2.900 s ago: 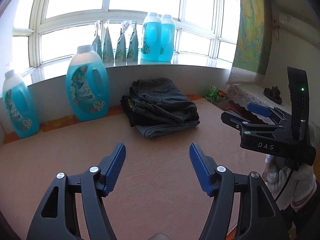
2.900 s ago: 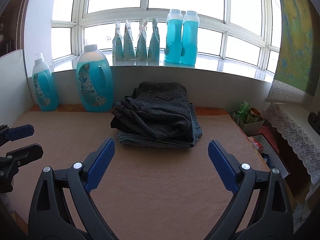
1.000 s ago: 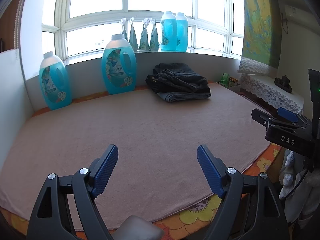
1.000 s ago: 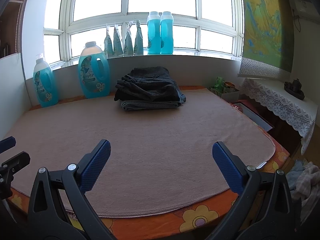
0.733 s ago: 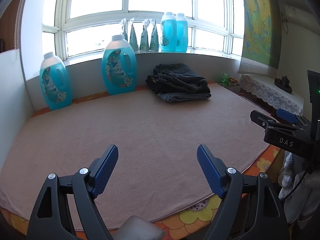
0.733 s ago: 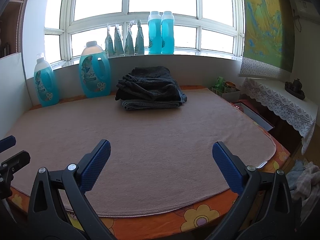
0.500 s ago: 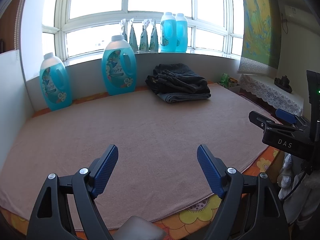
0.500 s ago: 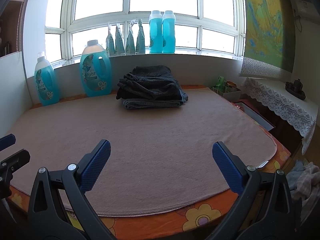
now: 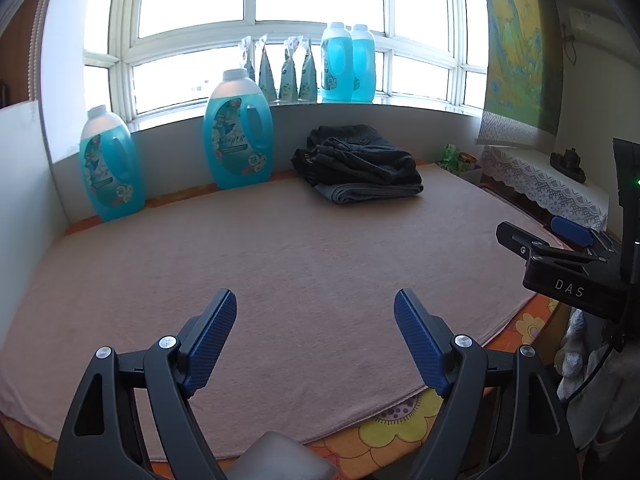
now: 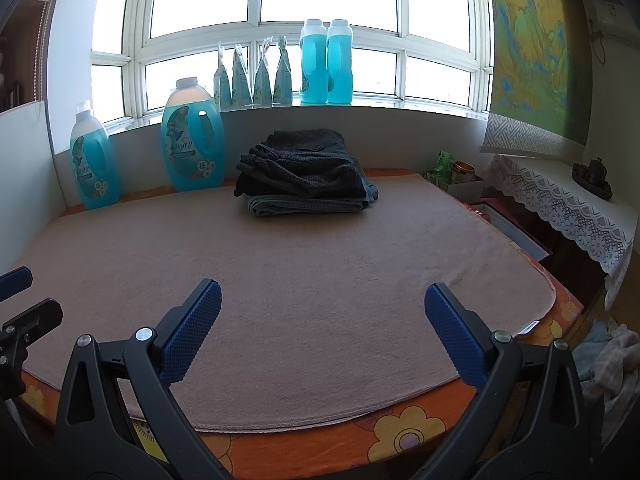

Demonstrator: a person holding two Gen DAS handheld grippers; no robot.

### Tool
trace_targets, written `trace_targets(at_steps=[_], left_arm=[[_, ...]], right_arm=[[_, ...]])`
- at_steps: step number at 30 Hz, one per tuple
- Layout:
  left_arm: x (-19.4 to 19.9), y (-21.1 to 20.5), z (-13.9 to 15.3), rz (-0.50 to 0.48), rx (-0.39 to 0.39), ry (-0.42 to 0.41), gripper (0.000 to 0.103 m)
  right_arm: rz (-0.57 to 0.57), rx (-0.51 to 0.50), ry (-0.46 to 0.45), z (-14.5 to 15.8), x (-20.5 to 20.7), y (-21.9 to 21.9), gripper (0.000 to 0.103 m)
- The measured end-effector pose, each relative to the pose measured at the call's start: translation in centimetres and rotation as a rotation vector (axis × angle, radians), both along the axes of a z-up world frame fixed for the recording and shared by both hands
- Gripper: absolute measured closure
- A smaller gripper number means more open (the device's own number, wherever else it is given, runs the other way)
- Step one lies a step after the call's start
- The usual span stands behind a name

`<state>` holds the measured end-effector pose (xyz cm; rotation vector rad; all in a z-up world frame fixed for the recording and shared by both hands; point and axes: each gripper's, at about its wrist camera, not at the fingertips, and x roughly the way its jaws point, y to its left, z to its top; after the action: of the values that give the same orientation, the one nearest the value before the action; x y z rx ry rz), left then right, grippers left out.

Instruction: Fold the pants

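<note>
Table [image 10: 320, 280]: a wide pink cloth covers it, bare from 9 o'clock across to 3 o'clock, its rounded hem at 6 o'clock lying over an orange flowered cover [image 10: 400, 424].
Window ledge [image 10: 360, 106]: two blue bottles [image 10: 326, 62] and a row of pouches [image 10: 252, 76] at 12 o'clock, well clear of the cloth.
Detergent jugs: the large jug [image 10: 192, 148] at 11 o'clock and the small jug [image 10: 94, 160] at 10 o'clock stand against the back wall.
Pants stack [image 10: 304, 174]: folded dark pants on top of grey-blue denim, at 12 o'clock by the back wall, just right of the large jug, not touching it that I can tell.
Left gripper [image 9: 316, 312]: jaws spread wide, holding nothing, over the near hem.
Right gripper [image 10: 322, 308]: jaws likewise apart and empty, beside the left one at its 3 o'clock.
Step in hand: judged, the stack looks finished and both tools stand back; a next garment may come from the crumpled laundry [image 10: 608, 360] at 4 o'clock off the table.
Doing it well: lay any new piece flat mid-cloth, waistband toward 12 o'clock, one tool per corner.
Room: ample centre; mind the white panel [image 10: 24, 160] at 9 o'clock and the drop past the hem.
</note>
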<state>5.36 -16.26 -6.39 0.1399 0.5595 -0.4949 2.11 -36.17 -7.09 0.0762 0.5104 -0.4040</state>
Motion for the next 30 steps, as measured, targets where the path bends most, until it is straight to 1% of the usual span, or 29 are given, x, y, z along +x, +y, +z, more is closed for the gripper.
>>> trace_targets(at_steps=[30], left_arm=[[0.32, 0.17, -0.29, 0.021, 0.018, -0.009, 0.022]], right_arm=[[0.021, -0.003, 0.008, -0.41, 0.46, 0.55, 0.0]])
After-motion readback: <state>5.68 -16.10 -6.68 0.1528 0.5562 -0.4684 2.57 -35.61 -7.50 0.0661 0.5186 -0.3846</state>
